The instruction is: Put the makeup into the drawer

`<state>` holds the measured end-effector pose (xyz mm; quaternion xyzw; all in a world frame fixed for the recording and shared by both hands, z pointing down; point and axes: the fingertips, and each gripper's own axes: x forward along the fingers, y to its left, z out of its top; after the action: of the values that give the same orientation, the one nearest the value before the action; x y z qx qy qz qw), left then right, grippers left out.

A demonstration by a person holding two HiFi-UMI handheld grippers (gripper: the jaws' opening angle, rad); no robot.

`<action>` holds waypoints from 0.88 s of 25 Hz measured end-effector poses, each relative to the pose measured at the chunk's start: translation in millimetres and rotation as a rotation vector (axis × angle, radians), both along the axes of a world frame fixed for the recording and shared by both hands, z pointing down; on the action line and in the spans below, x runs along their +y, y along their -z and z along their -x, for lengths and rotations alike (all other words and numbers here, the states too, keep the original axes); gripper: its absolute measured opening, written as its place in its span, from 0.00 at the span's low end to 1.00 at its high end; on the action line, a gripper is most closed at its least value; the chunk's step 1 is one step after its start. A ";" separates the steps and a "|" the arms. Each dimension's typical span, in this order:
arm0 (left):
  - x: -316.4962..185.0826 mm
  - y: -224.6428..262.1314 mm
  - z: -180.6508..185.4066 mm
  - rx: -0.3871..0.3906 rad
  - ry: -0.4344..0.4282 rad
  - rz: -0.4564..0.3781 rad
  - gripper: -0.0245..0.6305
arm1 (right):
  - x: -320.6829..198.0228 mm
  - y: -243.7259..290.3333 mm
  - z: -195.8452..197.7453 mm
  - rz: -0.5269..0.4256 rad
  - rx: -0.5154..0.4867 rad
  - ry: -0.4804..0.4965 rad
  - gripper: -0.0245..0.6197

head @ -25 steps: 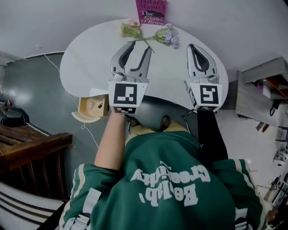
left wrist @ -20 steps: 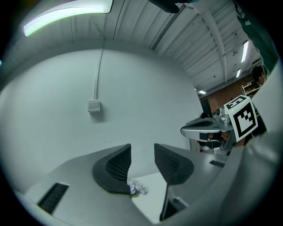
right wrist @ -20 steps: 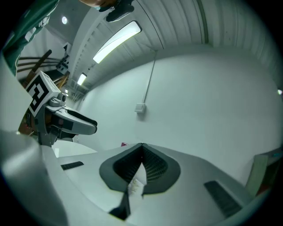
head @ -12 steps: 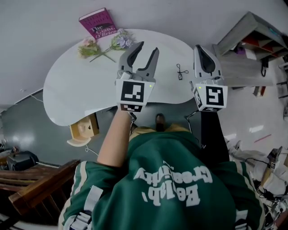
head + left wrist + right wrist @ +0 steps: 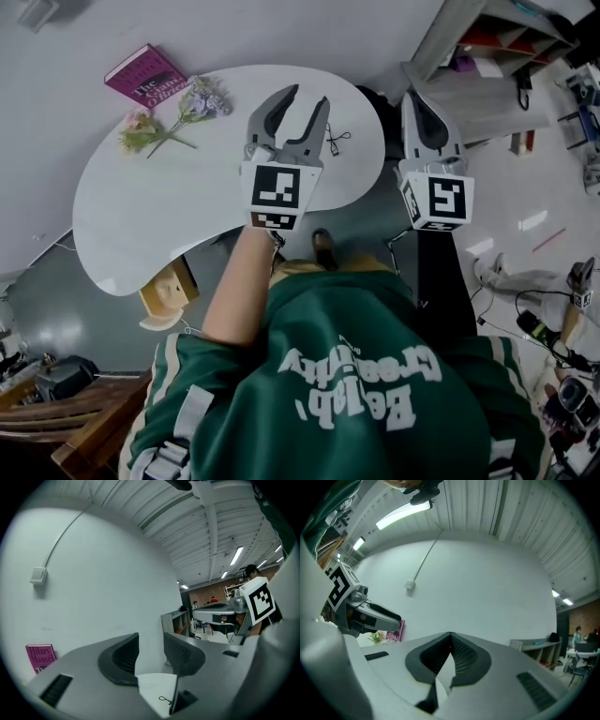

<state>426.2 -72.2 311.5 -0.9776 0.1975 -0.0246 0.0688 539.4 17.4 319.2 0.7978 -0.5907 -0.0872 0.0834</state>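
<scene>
Tongs come nearest, both held level in front of the person's green jacket. The left gripper (image 5: 305, 98) hangs over the near edge of the white table (image 5: 187, 197) with its jaws standing moderately wide and nothing between them. Its own view shows only bare tabletop and wall through the gap. The right gripper (image 5: 414, 101) sits off the table's right end, over the floor, its jaws closed tip to tip on nothing.

Beyond the left tongs, at about four o'clock from their tips, a small black looped thing (image 5: 336, 141) lies flat on the table. It is too small to say what it is. Farther out at nine o'clock lies a spray of flowers (image 5: 173, 117), and past them at ten o'clock a pink book (image 5: 142, 75) leans by the wall. At one o'clock from the right tongs stands an open shelf unit (image 5: 487, 56), well apart from the table.

No view shows anything I can call makeup, and no drawer can be made out. So its direction and long axis relative to either gripper cannot be read yet. My guess is that the task has not properly begun and the search comes first. If the goods are on the shelf side, the right gripper is nearer but would have to open. The left one is already open for anything on the table.
</scene>
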 end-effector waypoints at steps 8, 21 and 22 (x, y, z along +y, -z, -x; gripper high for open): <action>-0.1 -104.5 -30.4 -0.135 -0.010 0.222 0.35 | 14.3 -15.8 -18.7 0.038 -0.014 -0.040 0.05; 4.1 -293.7 -49.2 -0.441 0.079 0.514 0.36 | 47.5 -50.3 -48.4 0.111 -0.046 -0.126 0.05; 4.8 -300.0 -50.1 -0.454 0.085 0.520 0.37 | 48.8 -52.2 -49.7 0.115 -0.048 -0.130 0.05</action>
<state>476.3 -67.5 611.5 -0.9229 0.2049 -0.2936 -0.1416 589.1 66.2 371.5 0.8302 -0.5436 -0.0284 0.1201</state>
